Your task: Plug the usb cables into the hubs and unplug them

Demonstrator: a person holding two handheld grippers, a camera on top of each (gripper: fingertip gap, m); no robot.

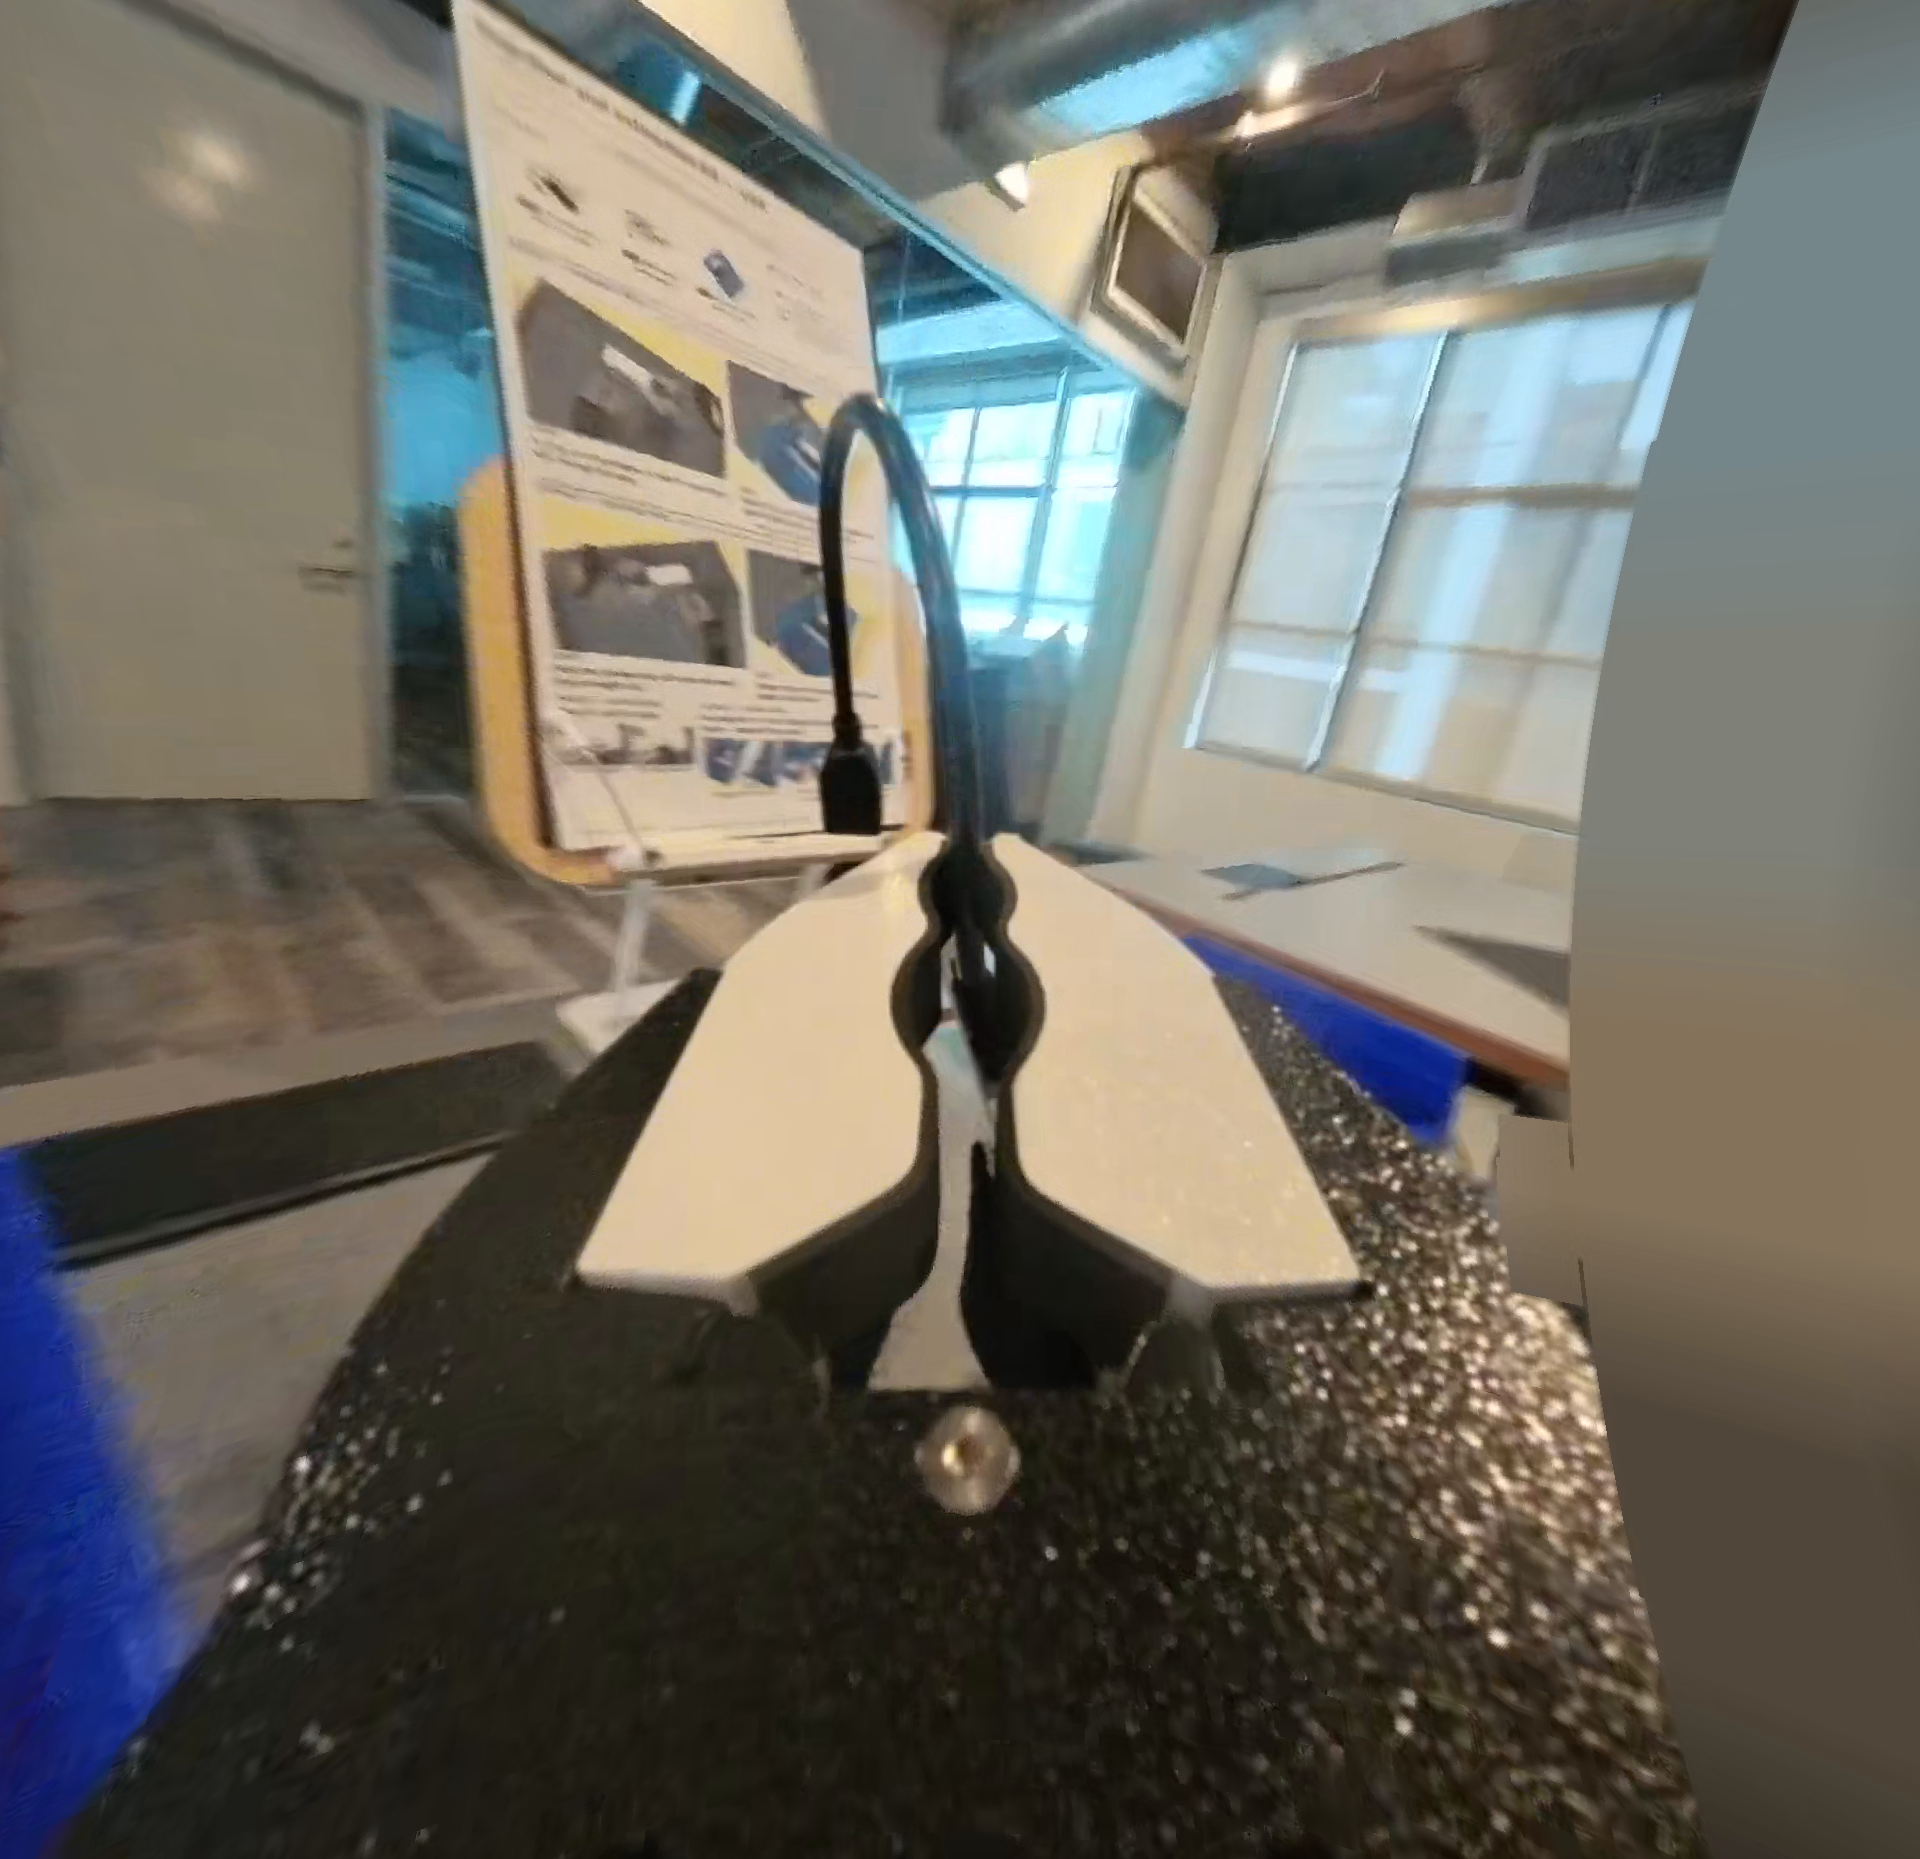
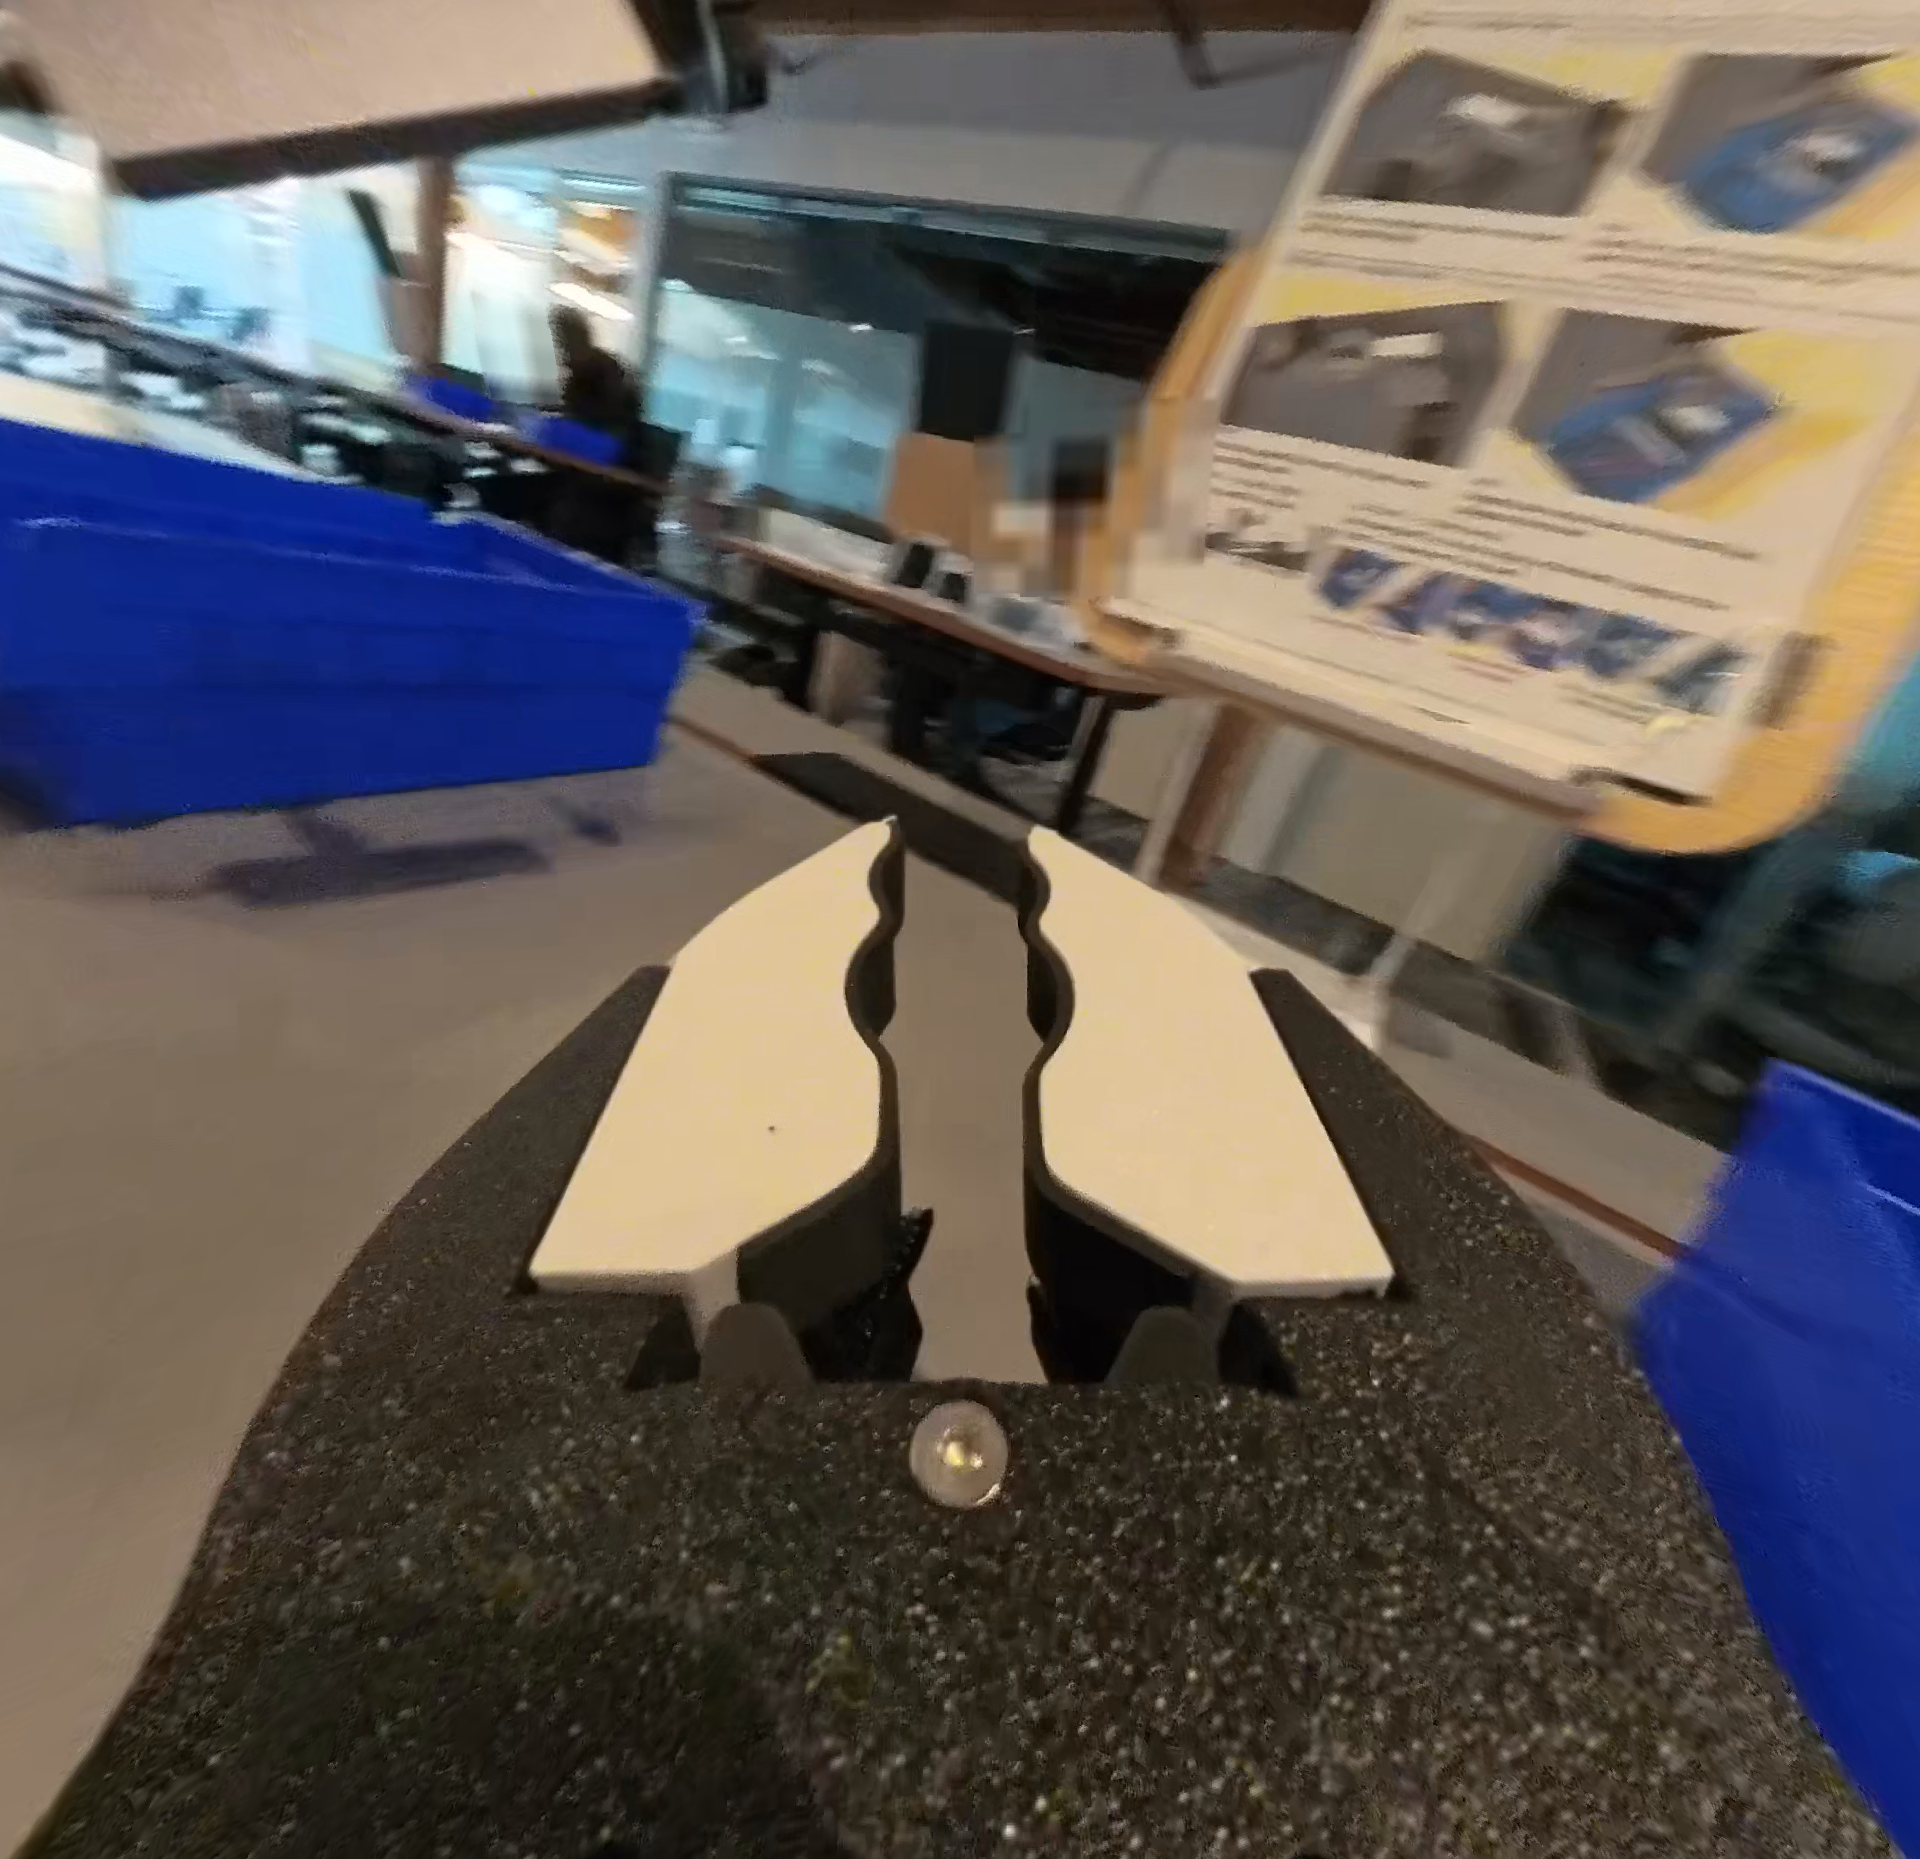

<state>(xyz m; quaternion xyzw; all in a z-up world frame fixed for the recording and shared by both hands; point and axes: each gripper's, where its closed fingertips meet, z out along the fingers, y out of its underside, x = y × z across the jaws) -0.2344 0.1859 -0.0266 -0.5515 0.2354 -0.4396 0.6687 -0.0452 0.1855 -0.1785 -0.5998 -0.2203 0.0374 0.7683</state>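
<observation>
Left gripper pinches thin black USB cable, plug drooping ahead; right gripper gapes empty; no hub visible.

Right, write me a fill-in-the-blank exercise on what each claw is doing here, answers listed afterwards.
1. The left claw is shut on a thin ___ cable.
2. The cable arches up and over, so its black plug points ___.
3. The right claw, with a gap between its white fingers, holds ___.
4. The big plastic bin on the table to the right claw's left is ___.

Missing words: black; downward; nothing; blue
</observation>
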